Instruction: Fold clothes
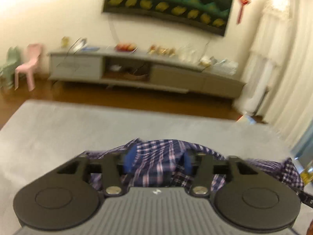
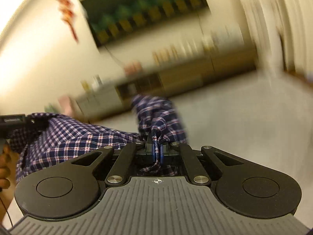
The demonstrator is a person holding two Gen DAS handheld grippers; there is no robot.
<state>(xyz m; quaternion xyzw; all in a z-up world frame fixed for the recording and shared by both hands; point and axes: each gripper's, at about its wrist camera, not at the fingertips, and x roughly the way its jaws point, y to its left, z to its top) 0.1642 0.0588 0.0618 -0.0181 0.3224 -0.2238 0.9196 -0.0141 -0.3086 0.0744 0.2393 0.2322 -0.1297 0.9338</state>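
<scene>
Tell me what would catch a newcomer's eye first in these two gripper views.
First, the plaid shirt, navy with pink and white checks, bunched low in both views over the grey mat. The right gripper is shut on a fold of it, while the left gripper stands open with cloth between its blue pads. Behind, a dark green picture hangs on the wall.

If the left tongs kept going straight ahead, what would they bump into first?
Probably the plaid shirt. The left tongs stand open with that cloth bunched right between and in front of them; the grey mat lies beyond. Blur makes depth uncertain.
</scene>
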